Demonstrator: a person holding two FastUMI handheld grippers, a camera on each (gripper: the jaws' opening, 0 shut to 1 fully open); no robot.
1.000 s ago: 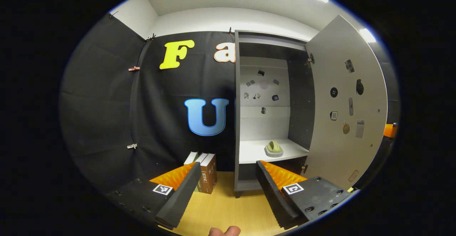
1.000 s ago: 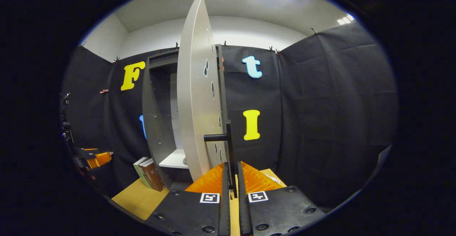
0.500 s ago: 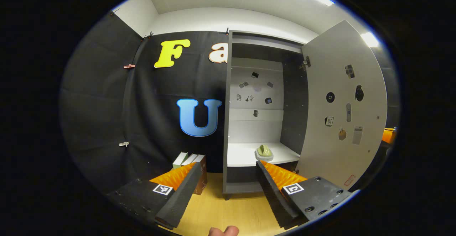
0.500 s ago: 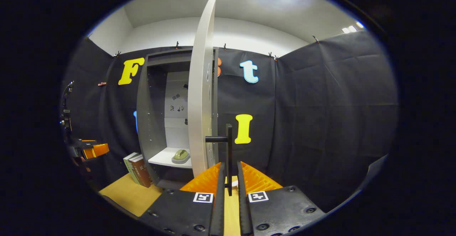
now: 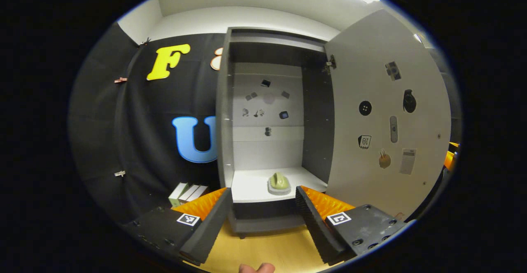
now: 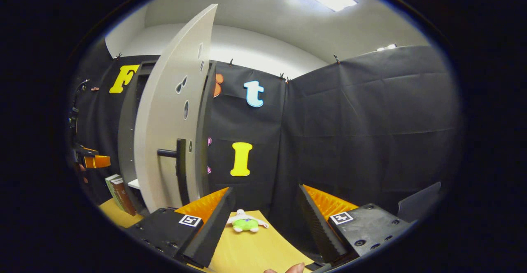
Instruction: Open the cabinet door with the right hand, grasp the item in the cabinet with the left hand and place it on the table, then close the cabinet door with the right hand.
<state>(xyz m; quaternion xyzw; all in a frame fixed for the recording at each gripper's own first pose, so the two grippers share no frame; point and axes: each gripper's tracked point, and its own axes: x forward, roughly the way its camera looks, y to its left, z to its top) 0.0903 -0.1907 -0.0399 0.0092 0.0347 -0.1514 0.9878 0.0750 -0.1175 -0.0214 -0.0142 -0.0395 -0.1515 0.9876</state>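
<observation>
The grey cabinet (image 5: 224, 112) stands with its door (image 5: 383, 116) swung wide to the right. On its white shelf (image 5: 251, 184) lies a small pale green item (image 5: 279, 182) on a light base. My left gripper (image 5: 263, 219) is open and faces the shelf from in front and a little below, apart from the item. In the right gripper view the door (image 6: 173, 108) and its dark handle (image 6: 179, 162) are to the left. My right gripper (image 6: 263, 223) is open, off the handle, holding nothing. The left gripper (image 6: 94, 160) shows far left.
Books (image 5: 187, 192) lean on the wooden table (image 5: 267, 250) left of the cabinet, also seen as books (image 6: 119, 187). A small green and white plush toy (image 6: 246, 223) lies on the table (image 6: 255, 252) ahead of my right gripper. Stickers dot the door's inside.
My right gripper let go of the door handle, opened and swung away to the right. My left gripper shifted until it faces the cabinet opening squarely, a little nearer.
</observation>
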